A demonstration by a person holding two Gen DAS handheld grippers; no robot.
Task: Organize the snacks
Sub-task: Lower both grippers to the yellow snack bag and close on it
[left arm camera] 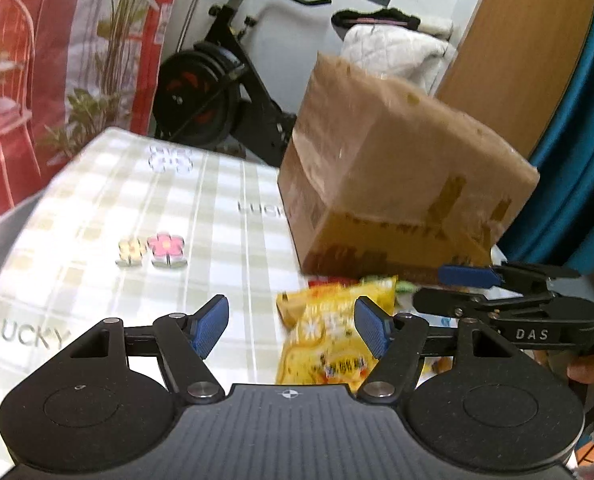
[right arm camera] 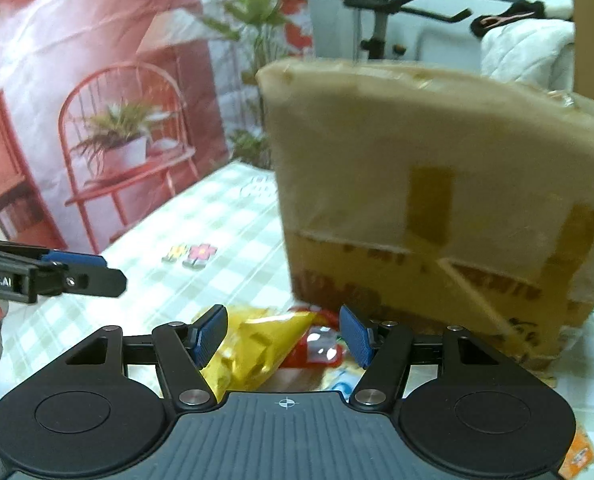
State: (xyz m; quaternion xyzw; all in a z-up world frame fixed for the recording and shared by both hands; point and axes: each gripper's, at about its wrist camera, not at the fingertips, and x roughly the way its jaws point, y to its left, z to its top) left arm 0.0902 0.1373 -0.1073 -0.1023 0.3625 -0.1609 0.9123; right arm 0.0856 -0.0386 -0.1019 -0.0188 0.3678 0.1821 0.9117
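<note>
Ahead of both grippers, left [left arm camera: 293,326] and right [right arm camera: 284,334], jaws apart and empty, lie snack bags [left arm camera: 329,336] beside a box [left arm camera: 397,176].

Yellow snack packet [left arm camera: 329,336] lies beside cardboard box [left arm camera: 397,176].

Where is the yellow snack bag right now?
The yellow snack bag lies on the checked tablecloth just in front of the cardboard box; in the right wrist view it sits low centre, beside a red packet.
</note>
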